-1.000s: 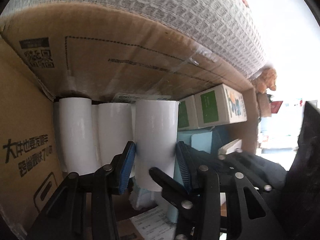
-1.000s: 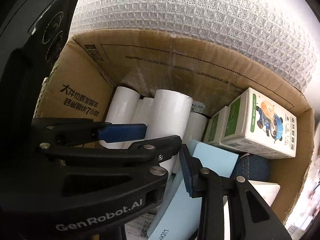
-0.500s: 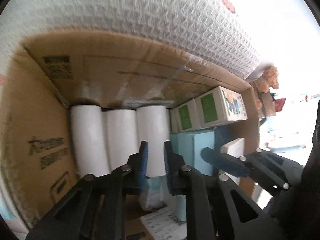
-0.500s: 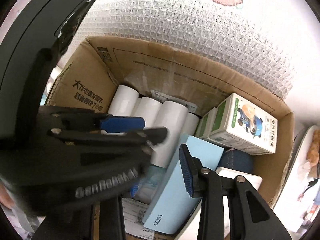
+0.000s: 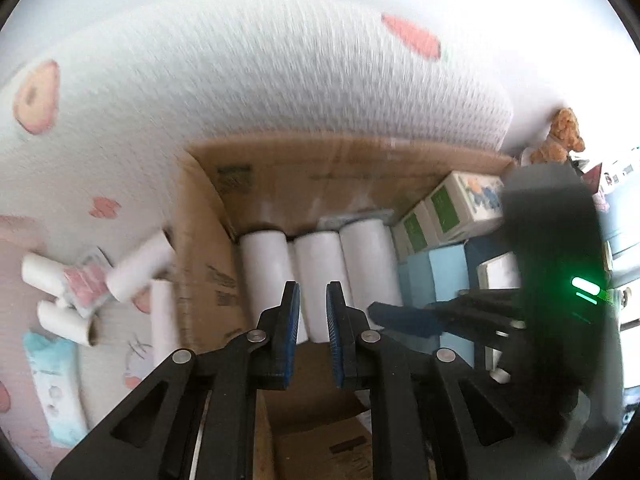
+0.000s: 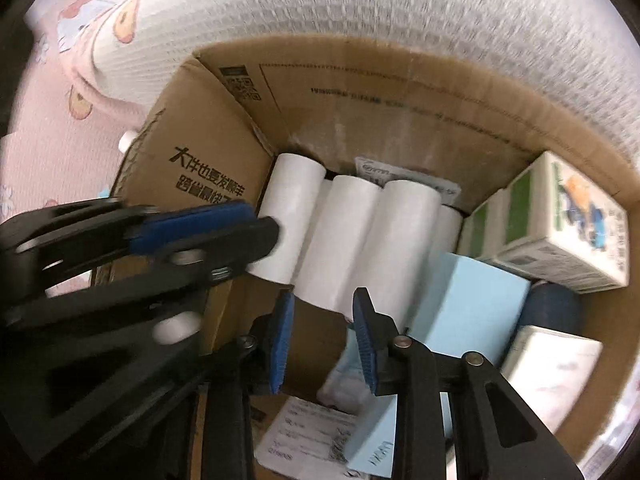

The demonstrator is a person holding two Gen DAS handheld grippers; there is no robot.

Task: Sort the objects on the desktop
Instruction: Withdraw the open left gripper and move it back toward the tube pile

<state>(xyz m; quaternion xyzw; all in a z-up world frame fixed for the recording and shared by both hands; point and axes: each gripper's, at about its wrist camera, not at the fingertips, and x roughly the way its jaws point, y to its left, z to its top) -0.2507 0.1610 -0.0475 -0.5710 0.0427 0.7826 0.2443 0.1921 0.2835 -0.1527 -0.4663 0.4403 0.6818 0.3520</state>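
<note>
Left tool (image 5: 312, 322) nearly closed, empty; right tool (image 6: 322, 334) just narrowed, nothing gripped
White paper rolls (image 6: 340, 240) lie side by side in the cardboard box (image 6: 400, 92): light, crushable; grip mid-barrel gently

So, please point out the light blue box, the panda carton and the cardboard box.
light blue box (image 6: 476, 300), right wrist view, top face.
panda carton (image 6: 576, 216), right wrist view, printed face.
cardboard box (image 6: 400, 96), right wrist view, far inner wall.
</note>
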